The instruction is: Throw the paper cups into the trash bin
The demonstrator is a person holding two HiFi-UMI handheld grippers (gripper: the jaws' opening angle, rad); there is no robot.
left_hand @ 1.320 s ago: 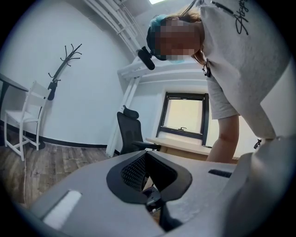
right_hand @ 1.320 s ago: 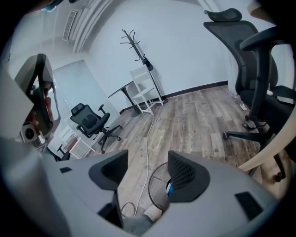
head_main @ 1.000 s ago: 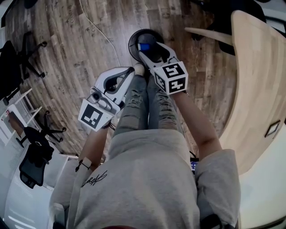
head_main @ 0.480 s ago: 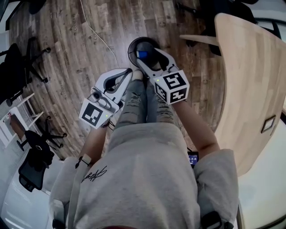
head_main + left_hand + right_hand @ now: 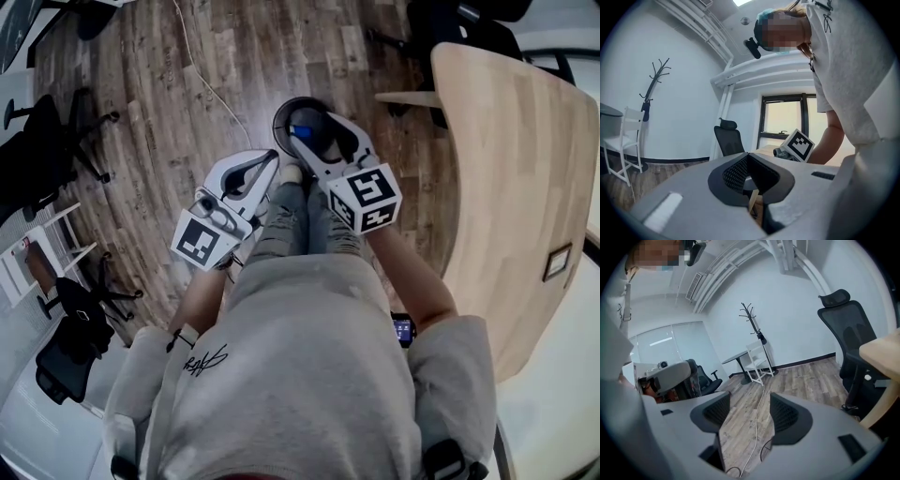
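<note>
Over wood floor (image 5: 178, 103): holding right tool (image 5: 315, 131) wide apart, empty, directly above trash bin (image 5: 277, 114); holding left tool (image 5: 265, 161) pressed together, just left of it.

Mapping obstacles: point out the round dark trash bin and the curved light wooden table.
Round dark trash bin (image 5: 300, 101): head view, far rim.
Curved light wooden table (image 5: 506, 159): head view, bare top.

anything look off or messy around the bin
Nothing looks spilled, tipped or damaged. The only untidy thing is a loose white cable snaking across the wood floor towards the bin, close to where the person stands, so it might be a trip risk.
</note>
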